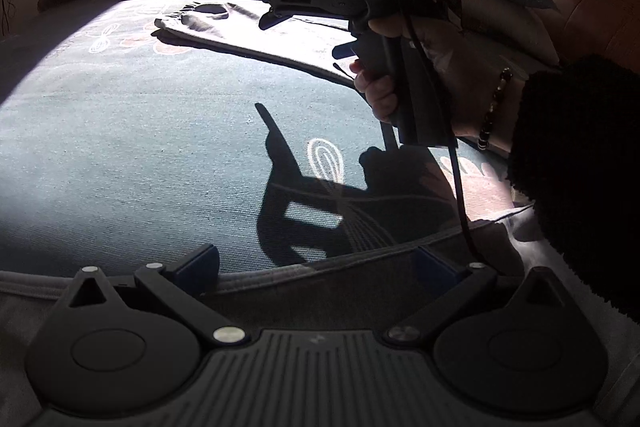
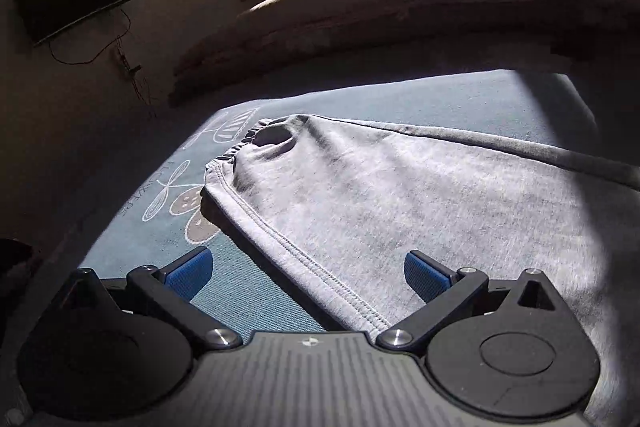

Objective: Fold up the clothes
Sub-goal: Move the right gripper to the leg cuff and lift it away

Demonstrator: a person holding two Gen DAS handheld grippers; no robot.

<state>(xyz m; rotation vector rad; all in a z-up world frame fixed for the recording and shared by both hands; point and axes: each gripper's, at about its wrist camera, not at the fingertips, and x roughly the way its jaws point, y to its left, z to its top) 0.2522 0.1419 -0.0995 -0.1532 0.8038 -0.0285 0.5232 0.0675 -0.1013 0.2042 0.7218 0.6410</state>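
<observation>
Teal woven cloth with pale flower prints covers the bed (image 2: pixel 400 95), and on it, spread flat directly ahead of and beneath the right tongs (image 2: pixel 308 273), grey knit trousers (image 2: pixel 400 195) are laid out, most likely soft sweatpants. The gathered elastic waistband (image 2: pixel 236 151) is seen at the far end from the right tongs, while a double-stitched seam edge (image 2: pixel 304 263) runs between its two blue pads, which stand wide apart and clamp nothing. The left tongs (image 1: pixel 320 267) are likewise spread apart and empty, held over the near edge of the bed where a strip of grey fabric (image 1: pixel 280 273) lies just ahead of the pads; whether it is touched cannot be told. The garment is judged to be light, limp and not fragile, so it will sag and crease when lifted by one point. A firmer hold is expected at the thick stitched seam or the waistband, where layers are doubled, rather than on the flat middle, which would have to be pinched up. Both ends should be raised together if the fold is to fall square.
</observation>
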